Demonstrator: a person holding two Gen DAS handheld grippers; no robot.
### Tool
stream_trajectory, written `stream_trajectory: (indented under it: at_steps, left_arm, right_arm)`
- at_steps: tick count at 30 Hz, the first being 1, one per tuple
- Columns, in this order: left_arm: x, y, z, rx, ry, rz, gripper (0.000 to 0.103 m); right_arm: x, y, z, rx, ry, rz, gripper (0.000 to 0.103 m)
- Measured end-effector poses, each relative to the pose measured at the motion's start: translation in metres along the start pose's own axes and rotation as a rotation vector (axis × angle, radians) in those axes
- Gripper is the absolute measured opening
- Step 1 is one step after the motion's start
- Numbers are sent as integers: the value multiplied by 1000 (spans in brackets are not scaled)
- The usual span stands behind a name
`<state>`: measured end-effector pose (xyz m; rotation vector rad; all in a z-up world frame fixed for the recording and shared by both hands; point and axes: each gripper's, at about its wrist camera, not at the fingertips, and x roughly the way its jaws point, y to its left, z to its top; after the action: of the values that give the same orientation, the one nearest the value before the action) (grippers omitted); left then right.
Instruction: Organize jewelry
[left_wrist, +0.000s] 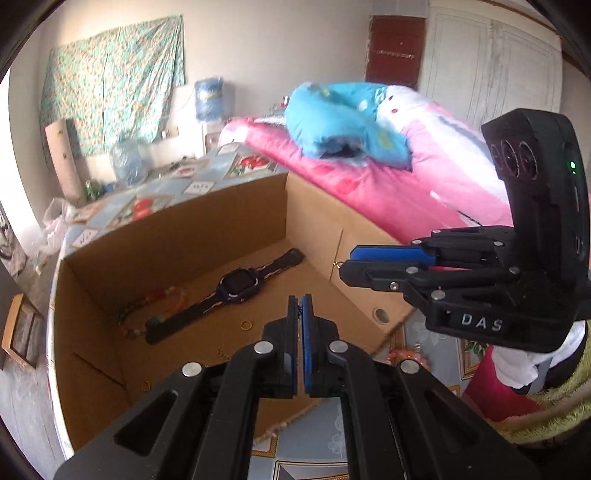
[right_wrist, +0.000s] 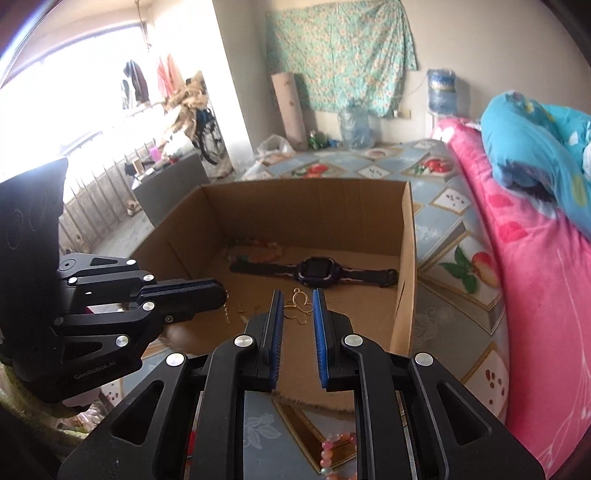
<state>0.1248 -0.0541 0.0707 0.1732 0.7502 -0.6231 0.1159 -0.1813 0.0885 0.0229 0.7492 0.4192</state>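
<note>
An open cardboard box (right_wrist: 306, 206) holds a dark watch (right_wrist: 317, 271), a bead bracelet (right_wrist: 258, 245) and a small gold ring (left_wrist: 245, 325). My right gripper (right_wrist: 297, 300) hovers over the box's near edge, shut on a gold butterfly pendant (right_wrist: 295, 293) whose wire spans its blue pads. My left gripper (left_wrist: 300, 301) is shut just left of it, also above the box. In the right wrist view a thin gold chain (right_wrist: 226, 310) hangs from the left gripper (right_wrist: 222, 295) at its tips. The left wrist view shows the right gripper (left_wrist: 344, 264) with a gold loop at its tips.
The box stands on a patterned tablecloth (right_wrist: 443, 236). A pink quilt (right_wrist: 535, 277) with a blue pillow (left_wrist: 343, 122) lies to the right. A pink bead bracelet (right_wrist: 332, 446) lies on the cloth below my right gripper. Water bottles stand at the far wall.
</note>
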Motion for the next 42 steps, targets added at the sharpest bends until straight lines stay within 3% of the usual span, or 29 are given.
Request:
stream_trajectory:
  at_steps: [4, 6, 12, 19, 23, 32, 38, 42]
  left_arm:
    - [22, 12, 3, -51, 65, 24, 5]
    - [30, 17, 3, -76, 85, 34, 24]
    - [30, 25, -1, -109, 79, 46, 39]
    - [18, 27, -5, -150, 64, 61, 49]
    - [10, 26, -6, -173, 48, 71, 54]
    - [-26, 19, -13, -192, -21, 79, 62]
    - [-59, 2, -23, -160, -96, 32, 67]
    - [-78, -16, -37, -118, -126, -42, 74]
  right_arm:
    - [14, -3, 3, 4, 35, -8, 14]
    - [12, -3, 4, 8, 29, -12, 14]
    - [1, -11, 8, 35, -12, -13, 14]
    - [-4, -20, 9, 75, -18, 23, 15]
    - [4, -20, 12, 64, 1, 13, 21]
    - [-30, -31, 12, 139, -86, 7, 24]
    - [-74, -40, -10, 197, -154, -45, 24]
    - [-95, -51, -39, 287, -163, -62, 24]
